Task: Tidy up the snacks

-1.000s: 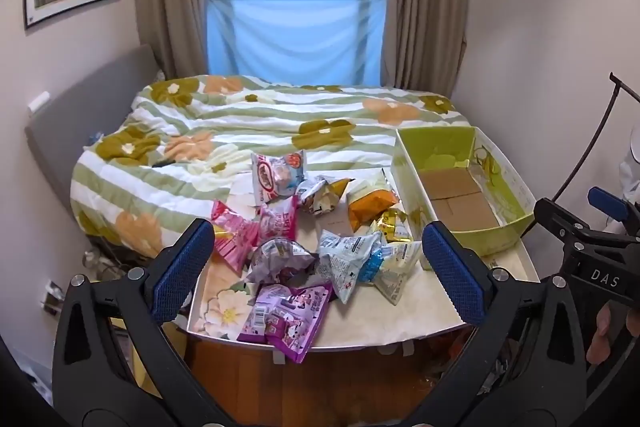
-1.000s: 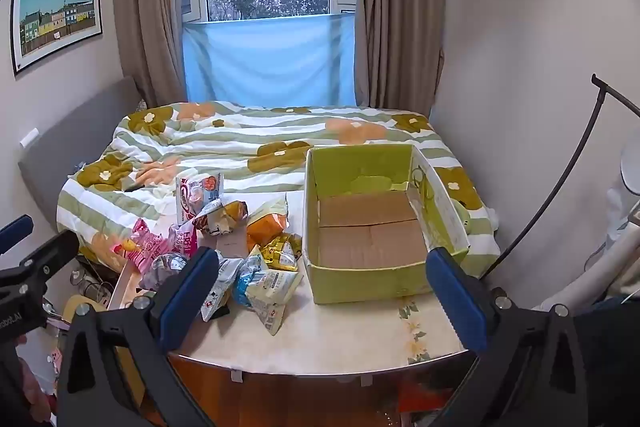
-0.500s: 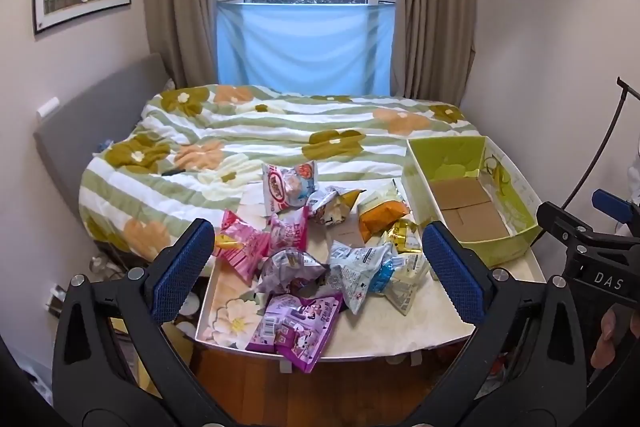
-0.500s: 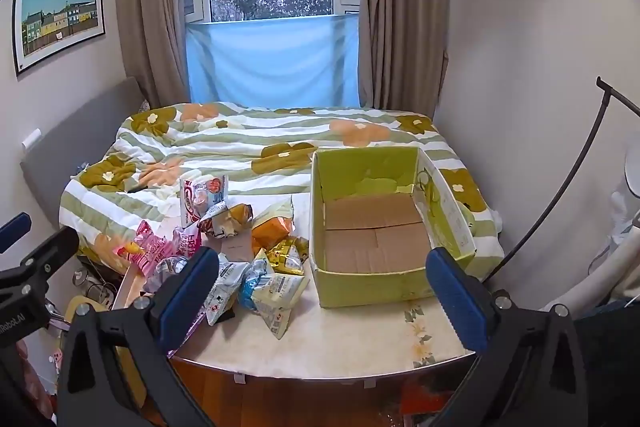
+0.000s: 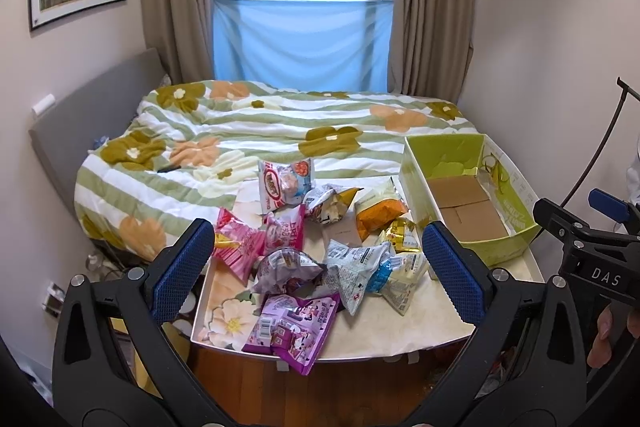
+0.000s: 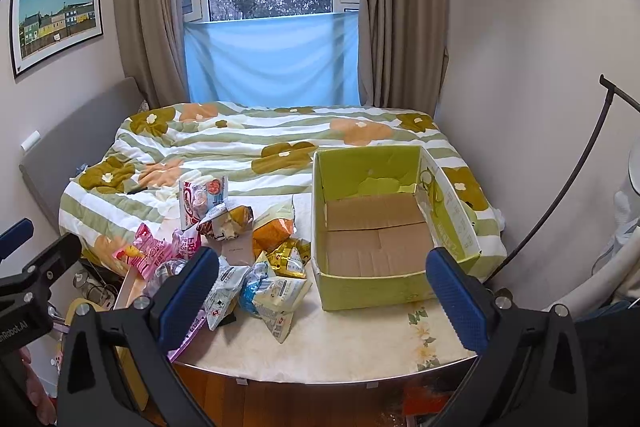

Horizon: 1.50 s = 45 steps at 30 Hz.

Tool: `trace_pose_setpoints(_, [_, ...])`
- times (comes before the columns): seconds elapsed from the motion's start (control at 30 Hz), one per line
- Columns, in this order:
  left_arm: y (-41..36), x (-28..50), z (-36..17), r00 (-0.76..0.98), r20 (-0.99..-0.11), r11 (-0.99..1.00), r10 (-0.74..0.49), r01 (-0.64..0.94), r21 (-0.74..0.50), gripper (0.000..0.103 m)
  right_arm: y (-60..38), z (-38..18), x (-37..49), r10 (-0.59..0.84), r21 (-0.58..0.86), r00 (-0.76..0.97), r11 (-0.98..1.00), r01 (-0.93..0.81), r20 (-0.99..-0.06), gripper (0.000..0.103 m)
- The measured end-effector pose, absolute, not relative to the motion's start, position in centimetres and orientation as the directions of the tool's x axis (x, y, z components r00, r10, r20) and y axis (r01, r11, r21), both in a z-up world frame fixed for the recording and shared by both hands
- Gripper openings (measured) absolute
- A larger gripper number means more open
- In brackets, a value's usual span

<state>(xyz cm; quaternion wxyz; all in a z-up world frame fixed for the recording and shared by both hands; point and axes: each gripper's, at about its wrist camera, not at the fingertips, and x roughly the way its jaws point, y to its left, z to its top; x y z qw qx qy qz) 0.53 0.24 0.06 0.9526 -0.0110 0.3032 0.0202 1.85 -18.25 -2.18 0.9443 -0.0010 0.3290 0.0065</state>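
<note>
We hold our left hand-held gripper (image 5: 316, 267) wide and empty at the lower frame, our right hand-held gripper (image 6: 322, 291) likewise. Just beyond, mid-frame, the heap of crinkly foil snack packets (image 5: 320, 247) lies loose on the cream floral counter (image 6: 360, 339). Further right, the green open cardboard box (image 6: 384, 239) sits empty, so nothing is sorted yet; it's all ahead.

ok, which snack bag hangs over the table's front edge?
The purple bag, nearest the left gripper: its lower corner sticks out past the table rim. The other snack bags lie fully on the tabletop.
</note>
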Motion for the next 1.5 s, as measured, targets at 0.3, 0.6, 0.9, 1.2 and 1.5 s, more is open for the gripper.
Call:
trace_pose_setpoints(0.3, [0.4, 0.4, 0.3, 0.821, -0.569, 0.999, 0.034, -0.048, -0.009, 0.103, -18.4, -2.1, 1.9, 0.016, 0.009, 0.786, 1.000, -0.014, -0.618, 0.103])
trace_pose_setpoints(0.6, [0.4, 0.5, 0.4, 0.822, -0.568, 0.999, 0.032, -0.046, -0.011, 0.103, -18.4, -2.0, 1.9, 0.024, 0.012, 0.784, 1.000, -0.021, -0.620, 0.103])
trace_pose_setpoints(0.9, [0.0, 0.3, 0.4, 0.824, -0.565, 0.999, 0.030, -0.043, -0.010, 0.103, -18.3, -1.7, 1.9, 0.029, 0.010, 0.785, 1.000, -0.029, -0.619, 0.103])
trace_pose_setpoints(1.2, [-0.5, 0.2, 0.4, 0.820, -0.572, 0.999, 0.030, -0.044, -0.011, 0.103, -18.3, -1.7, 2.0, 0.029, 0.011, 0.786, 1.000, -0.027, -0.617, 0.103])
trace_pose_setpoints(1.5, [-0.6, 0.2, 0.4, 0.820, -0.572, 0.999, 0.032, -0.047, -0.011, 0.103, -18.4, -1.8, 1.9, 0.040, 0.018, 0.783, 0.999, -0.037, -0.621, 0.103])
